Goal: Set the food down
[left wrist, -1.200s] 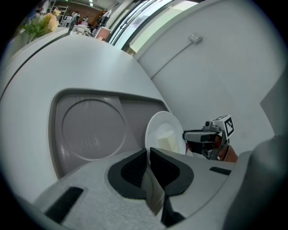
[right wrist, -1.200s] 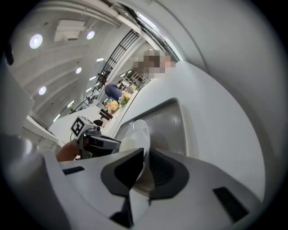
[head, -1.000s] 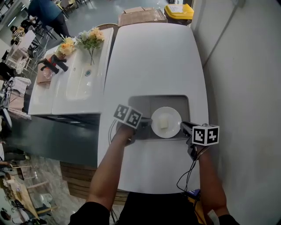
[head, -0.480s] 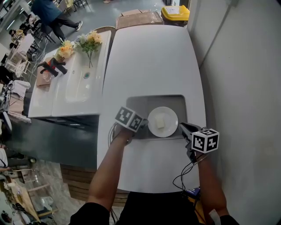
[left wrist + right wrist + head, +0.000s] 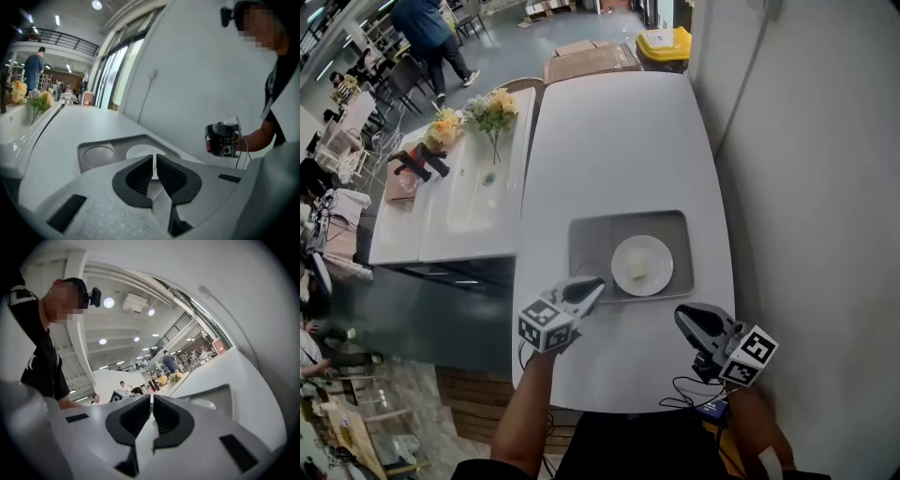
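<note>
White round plate of soft pale food seems fragile, best gripped by the rim; nearer, left gripper and right gripper are pressed together, empty.

Two grippers: left gripper, right gripper. One plate, one food piece, one tray.

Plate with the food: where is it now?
Head view: the plate sits in the right part of the grey tray on the table, beyond the left gripper and right gripper; neither holds it.

Large canteen-like hall: long white counter, flowers, dining chairs, mezzanine railing, ceiling lights.
</note>
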`<state>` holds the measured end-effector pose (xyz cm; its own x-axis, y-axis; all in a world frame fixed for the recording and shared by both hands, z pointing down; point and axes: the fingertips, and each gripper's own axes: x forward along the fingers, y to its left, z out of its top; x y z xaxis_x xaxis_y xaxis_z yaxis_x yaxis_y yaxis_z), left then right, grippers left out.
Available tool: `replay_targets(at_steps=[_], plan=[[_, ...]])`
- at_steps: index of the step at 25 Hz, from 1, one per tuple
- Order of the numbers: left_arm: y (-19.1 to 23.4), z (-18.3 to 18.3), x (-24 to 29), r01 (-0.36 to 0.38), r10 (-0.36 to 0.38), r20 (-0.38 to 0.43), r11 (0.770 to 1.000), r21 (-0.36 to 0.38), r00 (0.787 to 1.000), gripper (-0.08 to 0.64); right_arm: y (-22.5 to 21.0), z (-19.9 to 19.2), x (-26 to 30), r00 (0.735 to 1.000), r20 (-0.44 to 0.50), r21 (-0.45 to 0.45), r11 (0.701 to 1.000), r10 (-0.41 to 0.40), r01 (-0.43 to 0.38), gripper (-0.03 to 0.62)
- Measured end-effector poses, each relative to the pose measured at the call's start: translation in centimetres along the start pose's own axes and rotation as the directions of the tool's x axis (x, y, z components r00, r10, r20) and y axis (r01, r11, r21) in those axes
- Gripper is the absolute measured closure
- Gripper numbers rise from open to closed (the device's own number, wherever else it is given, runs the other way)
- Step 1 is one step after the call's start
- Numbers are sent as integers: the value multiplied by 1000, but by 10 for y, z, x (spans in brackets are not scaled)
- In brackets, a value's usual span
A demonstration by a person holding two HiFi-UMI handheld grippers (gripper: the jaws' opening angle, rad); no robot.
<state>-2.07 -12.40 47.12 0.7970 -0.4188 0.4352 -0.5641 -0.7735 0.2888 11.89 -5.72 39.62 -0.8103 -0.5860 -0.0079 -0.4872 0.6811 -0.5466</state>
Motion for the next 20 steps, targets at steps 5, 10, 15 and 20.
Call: replay_targets(at_steps=[5,10,15,20], plan=[[-109,-3,-70,154,-89,430,981,-119,899,538,74,-20,-21,990,-45,-36,990,137,-139,583],[-191,-36,-99,212,-129,429,965,-152,894,541,103,-43,-35,992,-38,-116,985,122,-126,589],[-214,-38,-115,310,-246,422,946,-90,873,549,115,-58,-29,995,-52,-167,982,80,-88,589],[-207,-46,-131,282,-258,409,959,2,875,555,155,-41,-32,999,7,-246,968,44,-41,589]])
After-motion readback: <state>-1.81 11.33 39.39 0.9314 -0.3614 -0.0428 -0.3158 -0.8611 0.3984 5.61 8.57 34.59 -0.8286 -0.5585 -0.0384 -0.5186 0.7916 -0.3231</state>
